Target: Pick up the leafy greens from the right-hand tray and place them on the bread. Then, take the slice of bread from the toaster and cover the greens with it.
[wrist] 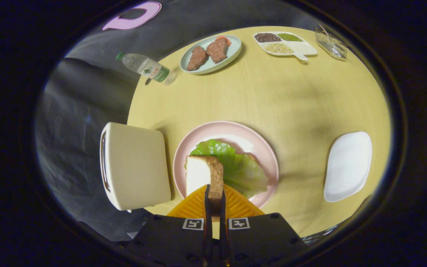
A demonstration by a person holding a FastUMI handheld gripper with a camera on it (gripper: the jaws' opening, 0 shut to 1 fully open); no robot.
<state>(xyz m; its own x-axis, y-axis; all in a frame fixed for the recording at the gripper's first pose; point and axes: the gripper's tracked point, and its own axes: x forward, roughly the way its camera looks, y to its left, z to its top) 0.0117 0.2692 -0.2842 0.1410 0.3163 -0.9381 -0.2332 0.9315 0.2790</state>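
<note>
1. One slice of bread (203, 174) stands on edge, clamped between the fingers of the gripper (215, 196), right over the pink plate (265, 148).
2. The leafy greens (235, 167) lie flat on that plate, covering the lower bread just beyond the slice.
3. The slice shows a pale face and brown crust.

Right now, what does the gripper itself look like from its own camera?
The gripper has two thin, flat fingers running forward side by side. They rise from a wide black body with small screw holes. Two square black-and-white fiducial markers sit on that body, one by each finger's base. Ribbed fan-shaped plates spread out behind the fingers.
</note>
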